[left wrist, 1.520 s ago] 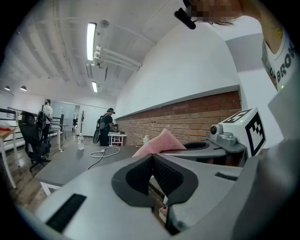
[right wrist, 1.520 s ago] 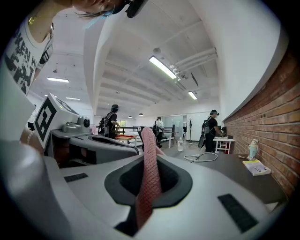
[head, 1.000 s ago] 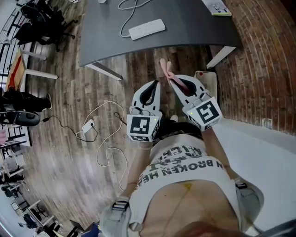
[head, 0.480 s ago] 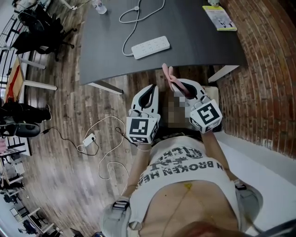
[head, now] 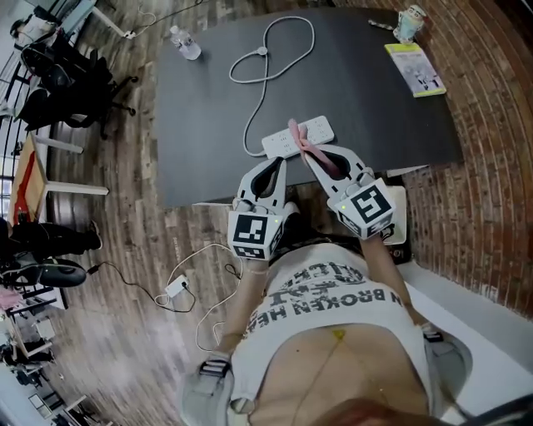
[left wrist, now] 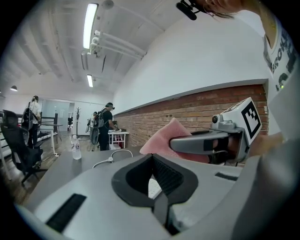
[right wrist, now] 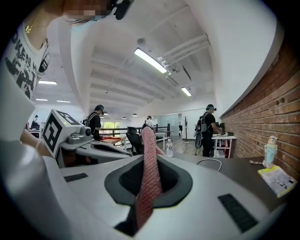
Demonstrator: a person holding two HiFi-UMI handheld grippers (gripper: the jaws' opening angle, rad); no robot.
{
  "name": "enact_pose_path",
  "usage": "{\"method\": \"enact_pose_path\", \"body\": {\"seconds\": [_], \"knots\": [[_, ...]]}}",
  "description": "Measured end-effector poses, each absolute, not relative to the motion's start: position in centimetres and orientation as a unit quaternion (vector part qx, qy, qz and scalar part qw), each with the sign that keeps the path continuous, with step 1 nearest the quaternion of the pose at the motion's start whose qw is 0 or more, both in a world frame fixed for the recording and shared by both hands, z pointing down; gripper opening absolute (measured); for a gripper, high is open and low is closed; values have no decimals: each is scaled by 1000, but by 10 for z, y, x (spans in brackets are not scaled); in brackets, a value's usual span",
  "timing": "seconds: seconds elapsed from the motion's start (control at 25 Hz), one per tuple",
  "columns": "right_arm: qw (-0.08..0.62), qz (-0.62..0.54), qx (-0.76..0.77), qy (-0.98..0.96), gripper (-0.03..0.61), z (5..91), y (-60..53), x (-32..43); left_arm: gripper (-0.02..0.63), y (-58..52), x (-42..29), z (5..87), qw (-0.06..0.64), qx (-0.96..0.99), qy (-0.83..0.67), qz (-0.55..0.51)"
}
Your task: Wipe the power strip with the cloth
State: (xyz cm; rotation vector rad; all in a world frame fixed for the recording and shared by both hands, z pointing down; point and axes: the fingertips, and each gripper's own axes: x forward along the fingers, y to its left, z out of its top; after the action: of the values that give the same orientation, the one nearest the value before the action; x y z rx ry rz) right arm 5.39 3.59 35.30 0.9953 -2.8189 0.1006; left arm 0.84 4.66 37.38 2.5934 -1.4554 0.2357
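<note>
Now that the person has stepped up to the dark table (head: 208, 125), the white power strip (head: 323, 128) lies right under the gripper tips, so wiping looks close. The right gripper (head: 310, 151) is clamped on the pink cloth (head: 296, 133). The left gripper (head: 280, 160) is closed with nothing in it. The water bottle (head: 188, 43) and mug (head: 410, 21) sit far back, and I can't tell what's in them.

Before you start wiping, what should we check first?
1. Pink cloth clamped in the right gripper: ok.
2. Left gripper shut with nothing in it: ok.
3. Power strip lying on the table just ahead: ok.
4. Cloth touching the power strip: cannot tell.
5. White cable unplugged at its far end: cannot tell.
</note>
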Motion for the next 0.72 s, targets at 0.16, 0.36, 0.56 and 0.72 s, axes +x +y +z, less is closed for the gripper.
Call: {"method": "enact_pose_path", "body": {"seconds": [0.16, 0.36, 0.56, 0.72], "knots": [[88, 34, 323, -942, 17, 359, 3, 21, 8, 11, -18, 379, 85, 869, -481, 80], [99, 46, 319, -941, 17, 371, -18, -1, 8, -13, -37, 388, 97, 869, -478, 77], [117, 60, 317, -939, 17, 385, -26, -5, 8, -21, -40, 396, 105, 872, -472, 78], [123, 63, 306, -942, 17, 390, -36, -8, 8, -29, -40, 397, 105, 870, -475, 77]]}}
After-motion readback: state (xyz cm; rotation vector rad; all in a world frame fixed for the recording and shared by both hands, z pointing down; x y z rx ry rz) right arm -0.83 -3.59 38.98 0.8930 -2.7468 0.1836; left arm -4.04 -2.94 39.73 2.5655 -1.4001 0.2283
